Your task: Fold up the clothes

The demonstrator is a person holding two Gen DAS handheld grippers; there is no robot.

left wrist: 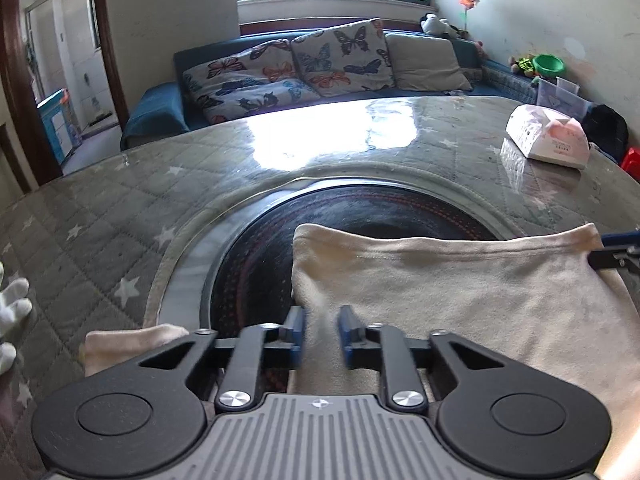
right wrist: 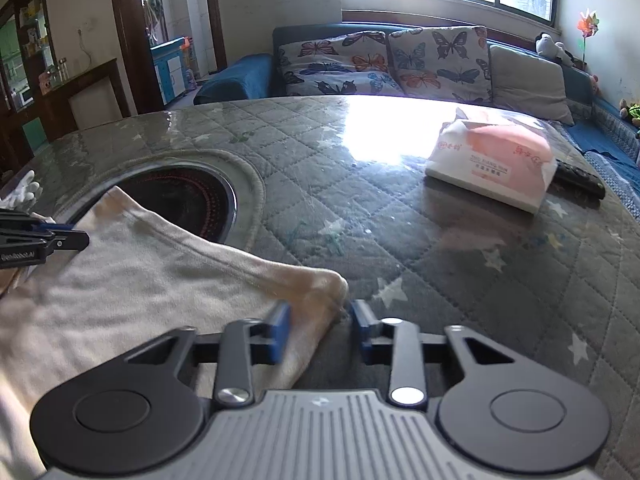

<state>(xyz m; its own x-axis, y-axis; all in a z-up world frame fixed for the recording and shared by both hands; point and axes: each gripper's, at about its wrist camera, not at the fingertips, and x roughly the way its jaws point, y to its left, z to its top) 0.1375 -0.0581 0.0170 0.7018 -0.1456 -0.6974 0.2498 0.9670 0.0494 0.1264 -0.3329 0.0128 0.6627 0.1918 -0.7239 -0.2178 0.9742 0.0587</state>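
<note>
A cream garment (left wrist: 460, 300) lies on the quilt-covered worktop (right wrist: 420, 240), partly over its round dark burner (left wrist: 360, 216). The left gripper (left wrist: 322, 330) straddles the garment's near-left edge, fingers narrowly apart; the right gripper (right wrist: 320, 326), fingers wider, straddles its right corner. A tissue pack (right wrist: 492, 164) sits beyond the garment.

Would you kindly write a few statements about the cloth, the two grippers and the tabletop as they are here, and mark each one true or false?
1. The cream garment lies partly over the dark round plate set into the table. True.
2. The left gripper is clamped shut on the cloth. False: its jaws stand apart, with cloth between them.
3. A pink and white tissue pack sits on the quilted table cover. True.
4. The tissue pack rests on the garment. False: it lies apart, on the far right side of the table.
5. The right gripper is at a corner of the garment, jaws apart. True.
</note>
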